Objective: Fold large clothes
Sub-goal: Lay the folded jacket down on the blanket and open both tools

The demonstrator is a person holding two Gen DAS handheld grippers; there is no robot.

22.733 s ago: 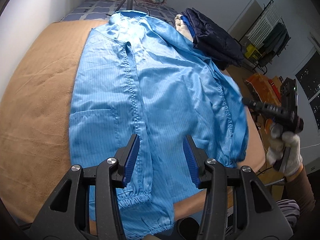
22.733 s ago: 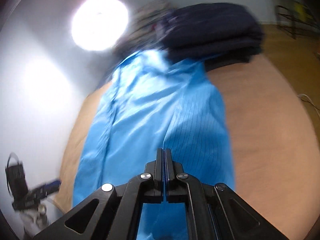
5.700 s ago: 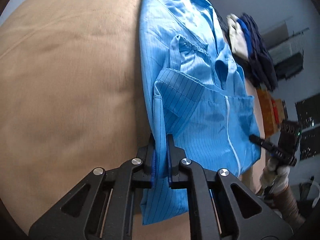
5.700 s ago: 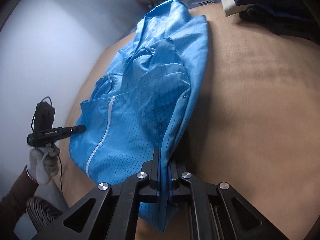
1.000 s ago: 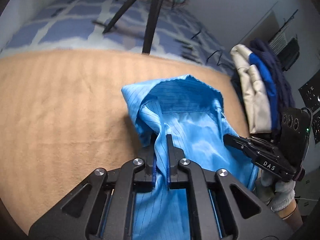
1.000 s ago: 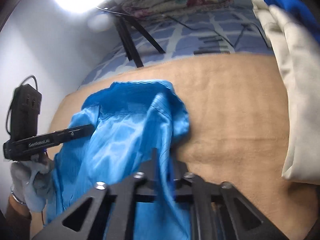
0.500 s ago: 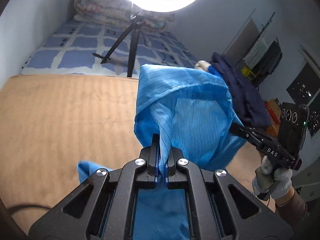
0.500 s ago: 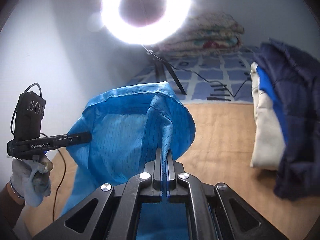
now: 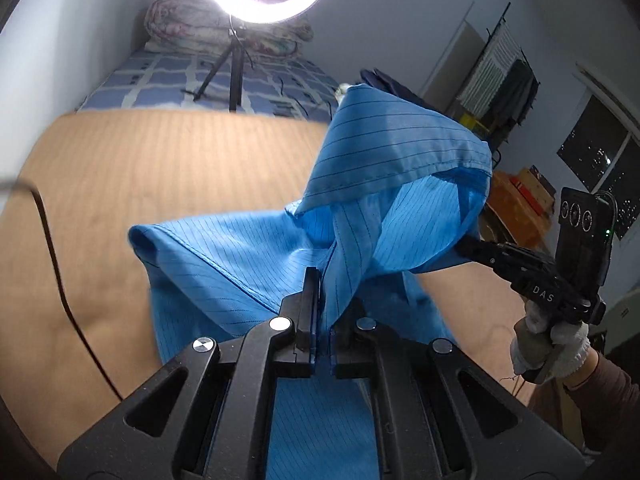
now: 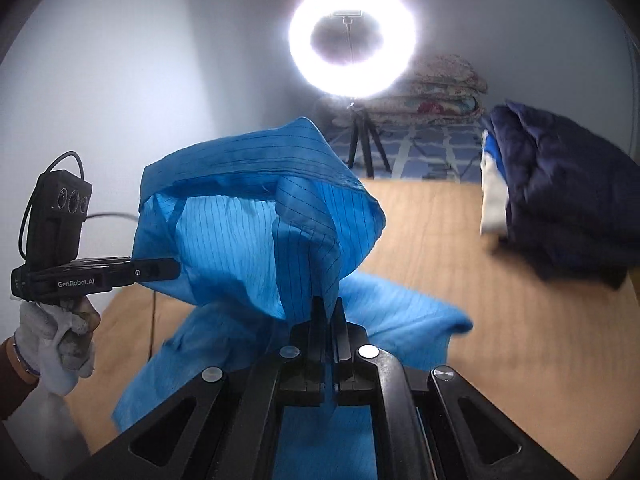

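Observation:
The blue pinstriped garment [image 9: 384, 184] hangs lifted above the tan bed cover [image 9: 140, 168]. My left gripper [image 9: 323, 300] is shut on one edge of its folded top. My right gripper [image 10: 328, 312] is shut on the opposite edge of the garment [image 10: 256, 236]. The cloth bulges between the two grippers, and its lower part drapes down onto the cover [image 10: 500, 320]. The right gripper also shows in the left wrist view [image 9: 520, 260], and the left one in the right wrist view [image 10: 120, 274]; the cloth hides their tips there.
A stack of folded dark and white clothes [image 10: 560, 208] lies on the right of the cover. A ring light on a tripod [image 10: 352, 40] stands behind on a checked mattress [image 9: 160, 76]. A black cable [image 9: 52, 248] runs over the cover's left side.
Both grippers have lifted the garment's top off the cover and drawn it back toward me; the camera views tilt higher and more cloth hangs beneath.

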